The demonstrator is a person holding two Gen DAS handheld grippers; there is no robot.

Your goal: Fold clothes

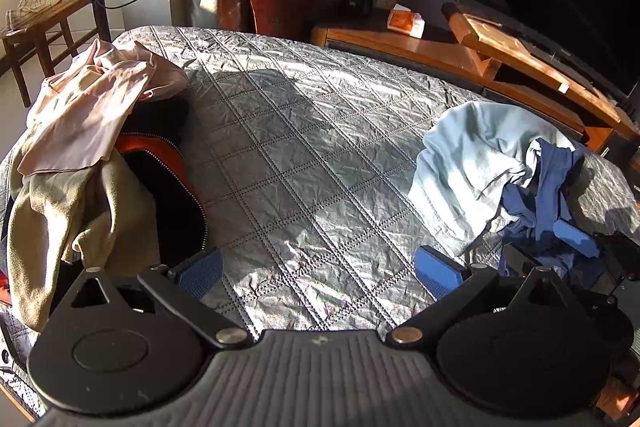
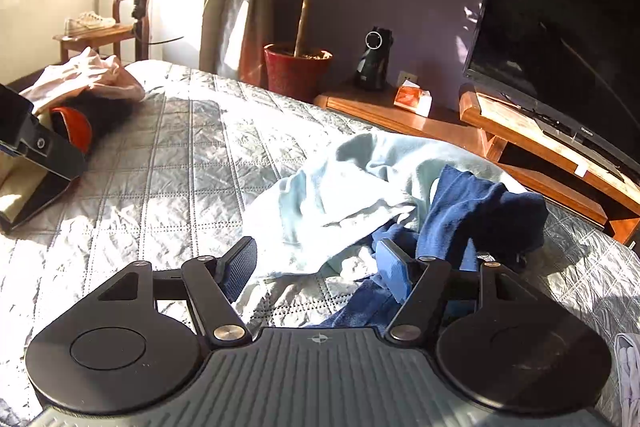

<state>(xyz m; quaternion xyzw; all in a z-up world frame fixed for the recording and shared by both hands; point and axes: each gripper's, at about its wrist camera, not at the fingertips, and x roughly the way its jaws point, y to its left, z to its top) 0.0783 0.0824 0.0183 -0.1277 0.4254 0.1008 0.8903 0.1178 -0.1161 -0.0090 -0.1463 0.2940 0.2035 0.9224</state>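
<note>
A crumpled light blue garment [image 1: 468, 163] lies on the quilted grey bed cover [image 1: 304, 147] at the right, with a dark blue garment [image 1: 548, 195] bunched against it. Both show in the right wrist view, light blue [image 2: 344, 195] and dark blue [image 2: 472, 215]. My left gripper [image 1: 318, 271] is open and empty above bare cover. My right gripper [image 2: 316, 267] is open, low at the near edge of the two blue garments; its right finger [image 2: 394, 273] lies against dark blue cloth. It also shows in the left wrist view [image 1: 576, 239].
A pile of pink [image 1: 96, 107], beige [image 1: 68, 211] and black-and-orange [image 1: 160, 163] clothes lies at the bed's left. Beyond the bed stand a wooden TV bench [image 2: 520, 143], a television [image 2: 560, 35], a red plant pot [image 2: 296, 71], a fan stand and a chair with shoes [image 1: 32, 7].
</note>
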